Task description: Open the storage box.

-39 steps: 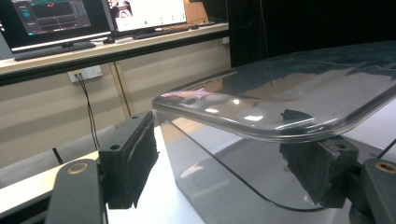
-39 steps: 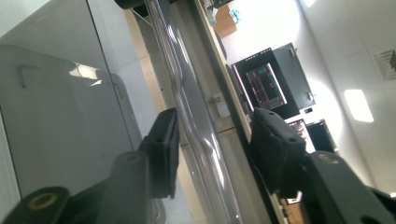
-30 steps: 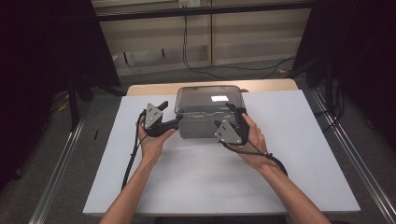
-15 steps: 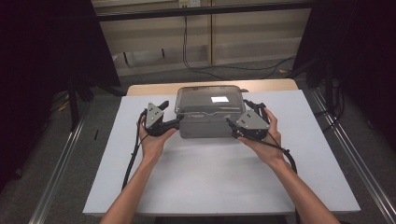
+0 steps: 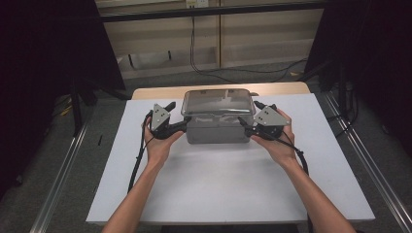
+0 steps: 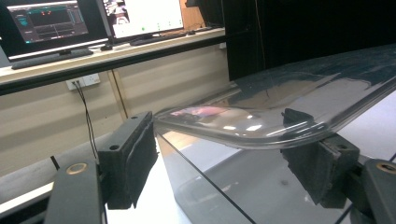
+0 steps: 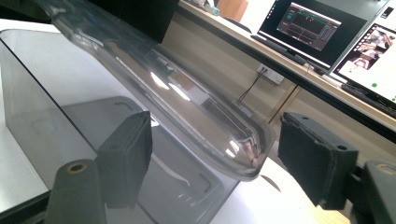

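Note:
A smoky clear box [image 5: 216, 130] with a clear lid [image 5: 218, 101] stands at the back of the white table [image 5: 218, 184]. My left gripper [image 5: 176, 116] is at the box's left end. In the left gripper view the lid [image 6: 280, 102] has its rim meeting the top of one pad [image 6: 133, 156] and overlapping the other, with the left gripper [image 6: 219, 158] open. My right gripper [image 5: 248, 114] is at the box's right end. Its jaws have just been closing. In the right gripper view the lid's rounded corner [image 7: 247, 158] sits between the pads of the right gripper [image 7: 215, 154], with a gap to one pad.
Metal rails [image 5: 63, 179] run along both sides of the table. A dark frame and cables [image 5: 194, 53] stand behind it. Monitors [image 6: 46, 21] sit on a shelf beyond. Bare white tabletop lies in front of the box.
My right hand has moved from the box's front right part out to its right end. The left hand has stayed at the left end.

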